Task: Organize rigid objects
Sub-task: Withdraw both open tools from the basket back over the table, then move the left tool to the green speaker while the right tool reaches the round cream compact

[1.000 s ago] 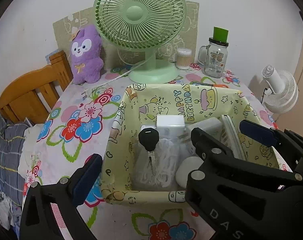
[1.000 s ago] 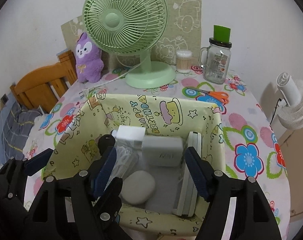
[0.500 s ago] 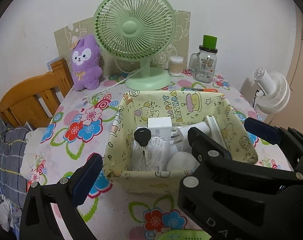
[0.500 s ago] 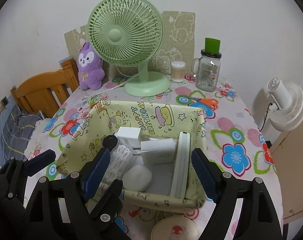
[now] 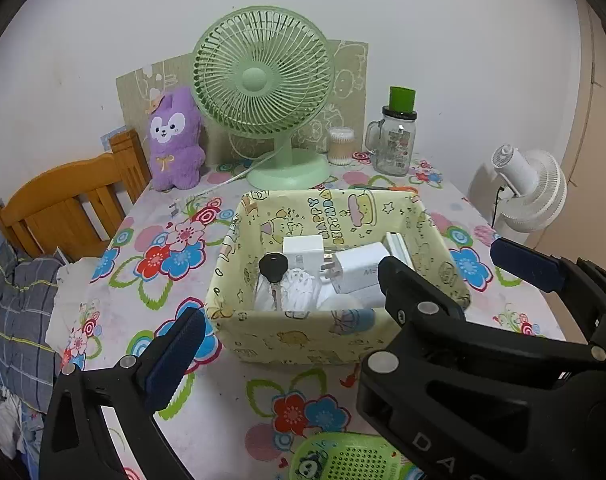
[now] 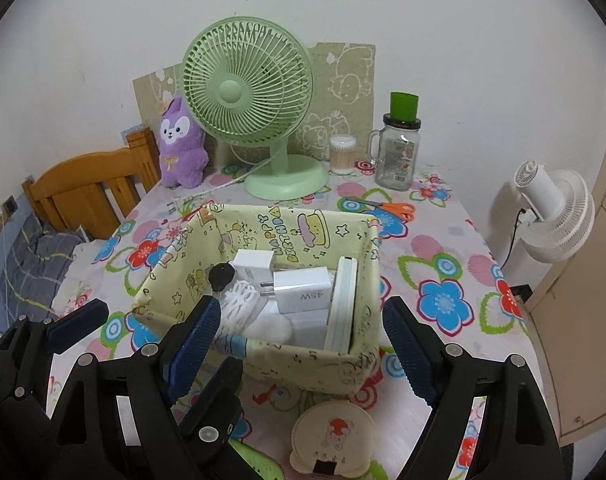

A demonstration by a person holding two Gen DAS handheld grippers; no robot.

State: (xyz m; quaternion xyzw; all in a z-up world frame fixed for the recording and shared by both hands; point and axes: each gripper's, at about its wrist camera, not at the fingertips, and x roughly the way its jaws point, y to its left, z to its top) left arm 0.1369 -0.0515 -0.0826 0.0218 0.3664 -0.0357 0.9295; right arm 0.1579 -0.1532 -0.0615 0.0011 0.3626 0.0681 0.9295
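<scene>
Yellow cartoon-print basket [image 6: 303, 354] at table centre — black-headed key [image 6: 221, 275] at 9 o'clock, white 45W charger [image 6: 303, 291] mid, slim white case [image 6: 343, 304] upright at 3 o'clock

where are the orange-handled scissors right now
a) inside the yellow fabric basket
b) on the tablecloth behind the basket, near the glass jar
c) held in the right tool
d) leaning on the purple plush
b: the orange-handled scissors lie flat on the floral tablecloth beyond the far rim of the yellow basket, just in front of the glass jar.

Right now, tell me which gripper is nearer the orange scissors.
Right. The right gripper sits before the basket, scissors beyond its far right corner; the left gripper is further left.
</scene>
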